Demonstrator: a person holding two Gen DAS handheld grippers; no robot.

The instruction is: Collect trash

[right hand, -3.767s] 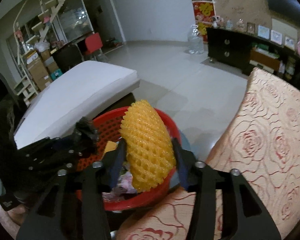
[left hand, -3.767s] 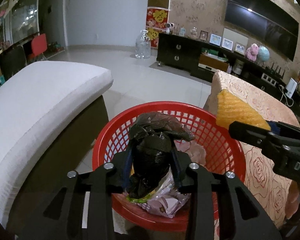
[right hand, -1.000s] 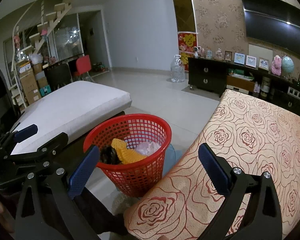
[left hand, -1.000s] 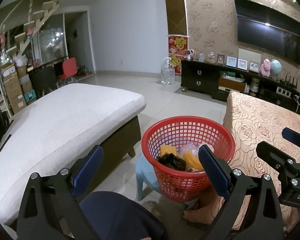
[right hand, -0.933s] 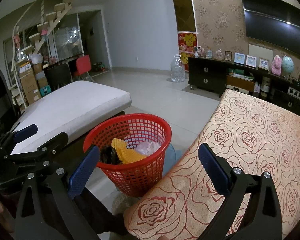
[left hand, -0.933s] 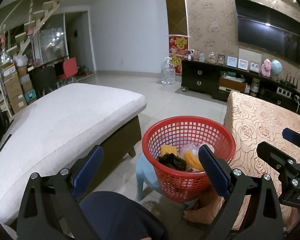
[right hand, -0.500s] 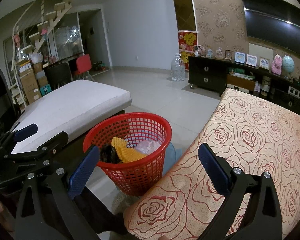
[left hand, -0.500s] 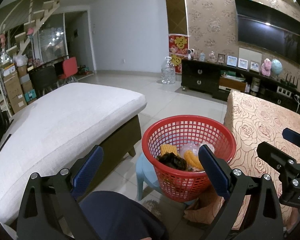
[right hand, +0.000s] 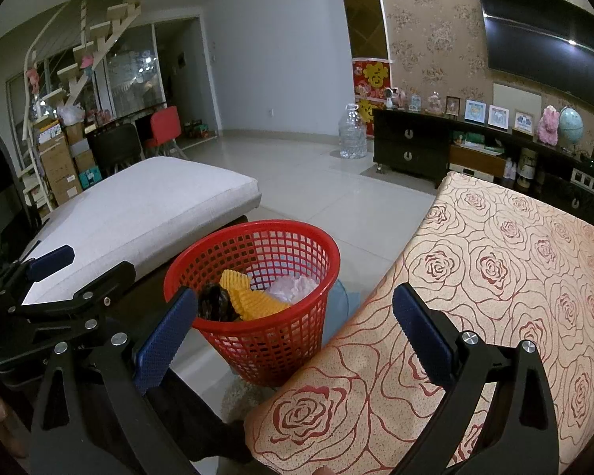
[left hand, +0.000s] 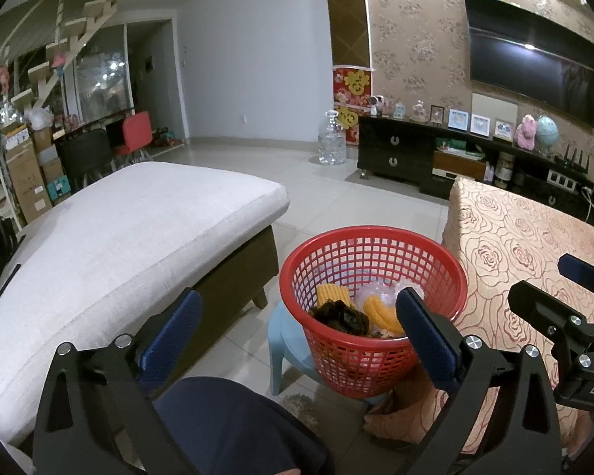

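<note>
Left wrist view: left gripper (left hand: 297,312) is spread wide and holds nothing; it hangs above and short of the basket, apart from it.
Right wrist view: right gripper (right hand: 293,316) is likewise spread and empty, over the near corner of the table (right hand: 514,277), basket ahead and to its left.
Basket (left hand: 297,277): red mesh, just ahead of both grippers, standing on a blue stool (left hand: 285,340) between couch and table, probably to raise its rim within easy reach.
Trash: yellow foam net (right hand: 249,297), black bag (right hand: 216,301) and a pale wrapper (right hand: 293,287) lie inside the basket.
Couch (left hand: 118,245): left of the left gripper, beyond the basket.
Judgement: no trash shows on the table or couch, so collecting looks done.
</note>
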